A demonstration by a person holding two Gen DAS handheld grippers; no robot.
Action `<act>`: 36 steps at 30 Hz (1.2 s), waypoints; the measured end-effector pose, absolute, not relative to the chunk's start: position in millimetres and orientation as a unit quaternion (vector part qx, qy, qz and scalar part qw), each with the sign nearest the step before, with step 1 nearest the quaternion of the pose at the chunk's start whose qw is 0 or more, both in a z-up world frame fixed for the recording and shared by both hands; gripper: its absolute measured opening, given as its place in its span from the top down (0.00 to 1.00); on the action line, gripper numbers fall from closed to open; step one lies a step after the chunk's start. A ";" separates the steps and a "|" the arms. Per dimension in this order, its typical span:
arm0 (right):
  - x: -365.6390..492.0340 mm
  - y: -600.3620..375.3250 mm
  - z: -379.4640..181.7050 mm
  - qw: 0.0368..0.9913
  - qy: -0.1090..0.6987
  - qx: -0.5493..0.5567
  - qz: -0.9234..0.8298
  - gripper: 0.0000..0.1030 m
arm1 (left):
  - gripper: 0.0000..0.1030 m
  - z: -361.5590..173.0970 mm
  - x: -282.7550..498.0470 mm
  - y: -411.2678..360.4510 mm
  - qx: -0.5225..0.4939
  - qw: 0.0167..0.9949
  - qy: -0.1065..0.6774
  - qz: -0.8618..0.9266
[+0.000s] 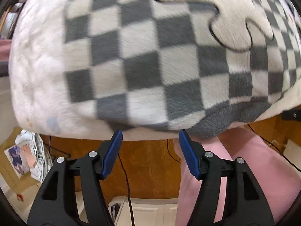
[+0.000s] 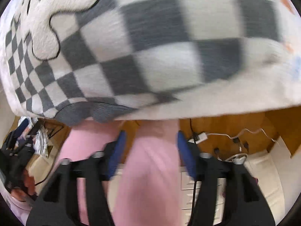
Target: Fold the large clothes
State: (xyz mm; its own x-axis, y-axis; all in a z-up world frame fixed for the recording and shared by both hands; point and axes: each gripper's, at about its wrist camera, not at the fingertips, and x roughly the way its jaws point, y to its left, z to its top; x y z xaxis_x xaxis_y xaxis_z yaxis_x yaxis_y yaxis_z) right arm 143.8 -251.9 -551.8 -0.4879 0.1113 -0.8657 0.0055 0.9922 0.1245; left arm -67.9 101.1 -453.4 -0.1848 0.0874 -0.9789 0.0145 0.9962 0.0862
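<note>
A large fleece garment with a grey and white check and a white cartoon patch fills the upper part of both views; in the right wrist view it is blurred. Its grey ribbed hem hangs at the near edge of the surface. My left gripper is open, its blue pads just under the garment's near edge, touching nothing. My right gripper is open too, below the hem, with nothing between the fingers.
The person's pink trouser legs stand right behind the grippers. A wooden floor with black cables, a power strip, white drawers and a pile of clothes lie below.
</note>
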 end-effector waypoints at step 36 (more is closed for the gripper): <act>228.3 -429.3 -355.9 0.716 0.654 0.244 -0.016 0.12 | 0.15 -240.0 19.2 32.4 -0.063 0.834 0.547 -0.028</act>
State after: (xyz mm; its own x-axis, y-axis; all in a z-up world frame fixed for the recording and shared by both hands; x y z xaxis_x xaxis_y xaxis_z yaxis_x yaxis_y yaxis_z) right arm 228.3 -429.3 -355.9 0.1445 0.2971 -0.9438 0.3418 0.8802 0.3294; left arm 19.2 32.4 -240.0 0.4002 -0.1148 -0.9092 -0.0230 0.9906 -0.1352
